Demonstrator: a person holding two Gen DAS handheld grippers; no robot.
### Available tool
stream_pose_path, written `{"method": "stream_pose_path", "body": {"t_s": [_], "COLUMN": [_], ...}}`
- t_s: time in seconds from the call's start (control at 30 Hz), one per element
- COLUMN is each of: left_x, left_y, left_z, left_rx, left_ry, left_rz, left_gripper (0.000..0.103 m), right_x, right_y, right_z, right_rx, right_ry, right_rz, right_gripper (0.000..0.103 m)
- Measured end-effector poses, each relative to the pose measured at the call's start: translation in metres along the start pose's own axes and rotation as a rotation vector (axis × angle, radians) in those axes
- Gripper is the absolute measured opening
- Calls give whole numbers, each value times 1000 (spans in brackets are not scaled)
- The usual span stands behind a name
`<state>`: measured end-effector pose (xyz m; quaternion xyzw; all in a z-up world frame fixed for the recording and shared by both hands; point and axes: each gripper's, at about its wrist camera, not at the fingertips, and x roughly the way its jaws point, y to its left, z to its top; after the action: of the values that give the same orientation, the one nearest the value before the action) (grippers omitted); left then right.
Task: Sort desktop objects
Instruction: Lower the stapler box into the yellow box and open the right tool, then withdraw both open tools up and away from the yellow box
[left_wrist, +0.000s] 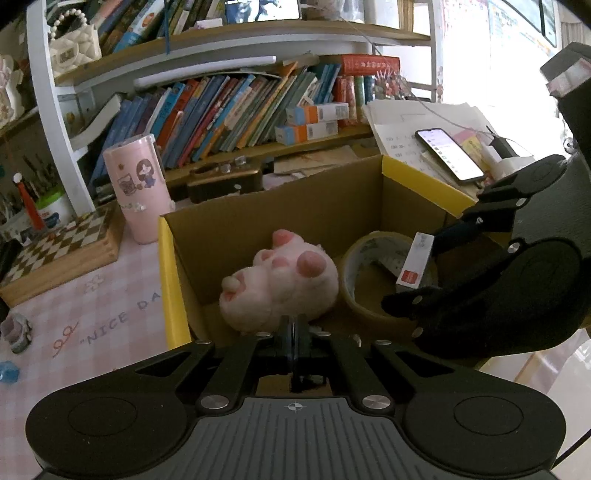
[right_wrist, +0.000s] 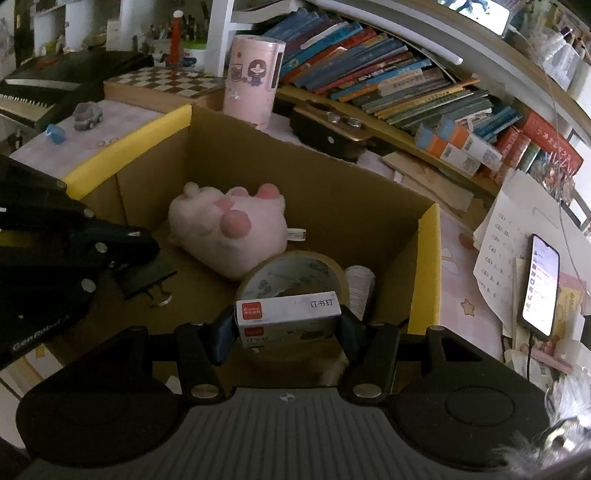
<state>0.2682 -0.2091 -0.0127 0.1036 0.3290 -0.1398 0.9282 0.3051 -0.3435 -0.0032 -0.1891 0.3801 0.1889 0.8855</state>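
Observation:
An open cardboard box (left_wrist: 170, 280) (right_wrist: 430, 258) with yellow flap edges holds a pink plush paw (left_wrist: 284, 280) (right_wrist: 229, 232), a tape roll (left_wrist: 373, 280) (right_wrist: 291, 269) and a black binder clip (right_wrist: 144, 278). My right gripper (right_wrist: 288, 321) (left_wrist: 424, 266) is shut on a small white staples box (right_wrist: 288, 314) (left_wrist: 415, 260) with a red label, held over the tape roll inside the cardboard box. My left gripper (left_wrist: 295, 328) (right_wrist: 147, 247) is shut, its tips just in front of the plush paw and right above the binder clip; whether it touches the clip is hidden.
A pink tumbler (left_wrist: 136, 192) (right_wrist: 253, 74) and a chessboard (left_wrist: 62, 243) stand behind the box on the left. A lit phone (left_wrist: 448, 155) (right_wrist: 539, 284) lies on papers to the right. A white roll (right_wrist: 360, 284) stands in the box corner. Bookshelves line the back.

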Motion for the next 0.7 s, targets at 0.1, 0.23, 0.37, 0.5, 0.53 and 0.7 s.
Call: {"method": "stream_pose_path", "body": {"t_s": [0.1, 0.23, 0.37, 0.5, 0.53, 0.7], "left_x": [-3, -13, -27, -43, -47, -71], "left_y": [-1, -3, -2, 1, 2, 7], "left_z": [0, 0, 0, 0, -1, -6], "left_rx": [10, 31, 22, 4, -1, -26], "left_ry": [-16, -50, -97, -140, -152, -221], "left_rz": [4, 13, 17, 33, 40, 66], "left_gripper": [7, 16, 25, 41, 51, 71], "right_x": [0, -5, -19, -36, -41, -68], "right_y": [0, 1, 1, 1, 1, 0], "right_z": [0, 0, -2, -4, -5, -10], "right_rx": [12, 36, 64, 117, 129, 223], "right_ry": [-2, -21, -65, -117, -130, -211], "right_rz": [-2, 0, -24, -53, -61, -102], "right_gripper": [55, 59, 60, 60, 60, 65]}}
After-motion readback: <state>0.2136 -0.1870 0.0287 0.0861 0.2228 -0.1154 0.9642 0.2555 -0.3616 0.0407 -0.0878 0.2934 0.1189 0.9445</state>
